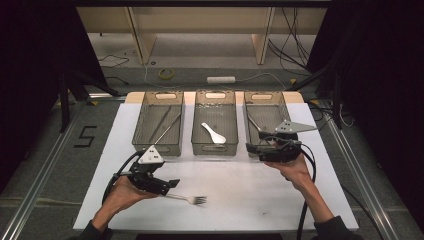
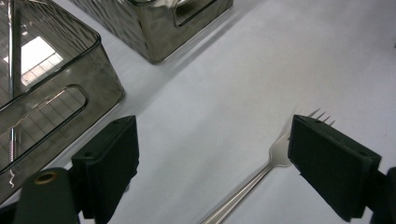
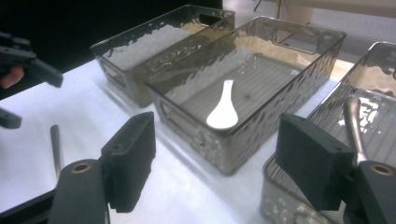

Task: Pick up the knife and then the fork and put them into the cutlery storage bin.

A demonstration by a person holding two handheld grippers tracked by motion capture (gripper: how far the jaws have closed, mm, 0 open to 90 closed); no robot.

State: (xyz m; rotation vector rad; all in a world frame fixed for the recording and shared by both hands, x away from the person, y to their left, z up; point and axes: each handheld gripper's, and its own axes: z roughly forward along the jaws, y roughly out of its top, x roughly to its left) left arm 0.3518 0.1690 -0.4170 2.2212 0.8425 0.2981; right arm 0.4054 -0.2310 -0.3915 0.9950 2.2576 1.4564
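— Near the front edge of the white table (image 1: 320, 200), what lies closest to a gripper?

— A metal fork (image 1: 192, 199), flat on the surface, apart from the three clear bins. The left gripper (image 1: 172, 183) hangs just over its handle end, jaws spread wide and holding nothing. In the left gripper view the fork (image 2: 261, 175) runs between the two black pads, nearer the right-hand one, which covers part of the head.

— Which way does it lie?

— In the high view its long axis runs left to right across the table, tines pointing right, handle toward the left hand. So the jaws would have to straddle the handle crosswise, I judge.

— And the other hand?

— The right gripper (image 1: 252, 148) is well apart from the fork, at the near end of the right bin (image 1: 280, 102), where a metal utensil (image 3: 355, 126) lies. Its jaws stand apart too, empty. The middle bin (image 3: 299, 56) holds a white spoon (image 3: 223, 112).

— So the left hand is nearer?

— Clearly.
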